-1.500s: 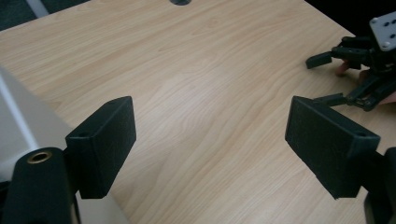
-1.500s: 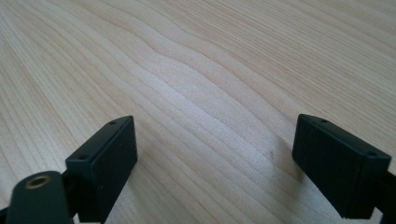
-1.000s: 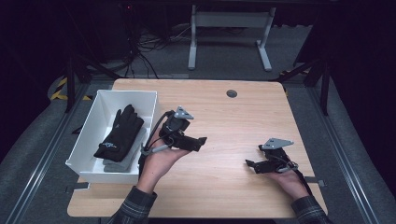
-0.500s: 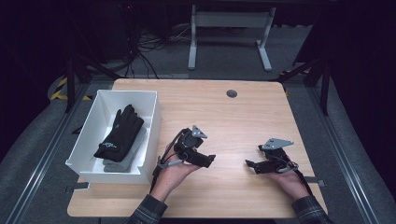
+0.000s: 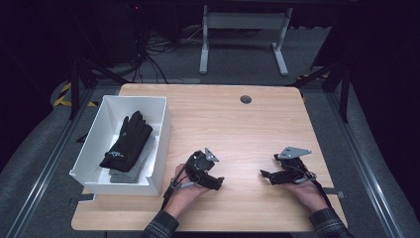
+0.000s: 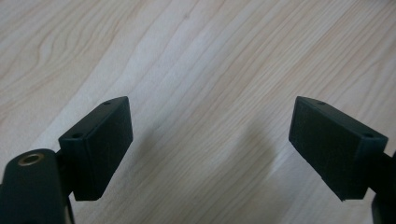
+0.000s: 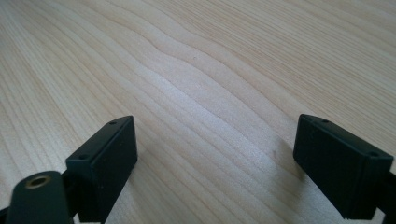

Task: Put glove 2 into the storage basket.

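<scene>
Both claws rest low on the wooden table (image 5: 237,124) with their jaws spread wide and nothing between them: the left claw (image 5: 218,182) lies just right of the white bin (image 5: 161,129), the right claw (image 5: 265,175) well apart from it on the far side. The black glove (image 5: 126,141) lies inside the bin on a grey one (image 5: 130,171), off to the left of the left claw. To do this well, I'd judge, lift the left claw over the bin wall, come down on the glove's bunched middle, and close on one layer only.

gloves (image 5: 127,144) in bin (image 5: 94,130) | bin on table (image 5: 237,119) left
</scene>
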A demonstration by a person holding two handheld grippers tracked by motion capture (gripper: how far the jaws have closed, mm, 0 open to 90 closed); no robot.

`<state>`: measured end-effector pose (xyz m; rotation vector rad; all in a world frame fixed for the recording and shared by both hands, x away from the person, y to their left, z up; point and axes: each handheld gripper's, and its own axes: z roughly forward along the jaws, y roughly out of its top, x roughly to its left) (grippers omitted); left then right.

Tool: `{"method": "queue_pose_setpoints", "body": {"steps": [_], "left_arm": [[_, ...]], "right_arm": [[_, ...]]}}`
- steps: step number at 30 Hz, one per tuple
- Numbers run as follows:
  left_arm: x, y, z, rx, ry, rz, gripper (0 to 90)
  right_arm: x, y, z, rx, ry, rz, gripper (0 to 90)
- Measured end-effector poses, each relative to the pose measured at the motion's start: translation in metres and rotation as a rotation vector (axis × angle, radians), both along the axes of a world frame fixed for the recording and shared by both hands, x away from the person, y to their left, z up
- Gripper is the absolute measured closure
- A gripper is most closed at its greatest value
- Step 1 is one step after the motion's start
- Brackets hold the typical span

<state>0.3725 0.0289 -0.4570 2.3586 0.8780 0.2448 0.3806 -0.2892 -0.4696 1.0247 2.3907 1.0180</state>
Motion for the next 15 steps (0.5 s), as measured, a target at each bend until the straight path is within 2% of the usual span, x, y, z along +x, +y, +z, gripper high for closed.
{"method": "queue_pose_setpoints", "body": {"steps": [2,5,8,15], "left_arm": [[-0.001,0.000,-0.006,0.020,-0.004,0.003,13.3],[0.001,0.001,-0.009,0.008,-0.026,-0.005,7.9],[0.002,0.003,-0.012,-0.010,-0.029,-0.010,1.2],[0.001,0.006,-0.016,-0.042,-0.060,-0.030,0.0]], "right_arm": [[0.000,0.000,0.000,0.000,0.000,0.000,13.9],[0.000,0.000,0.000,-0.001,0.000,-0.001,13.9],[0.000,0.000,0.000,0.000,-0.001,0.000,14.1],[-0.001,0.000,0.000,-0.003,-0.001,0.000,14.0]]}}
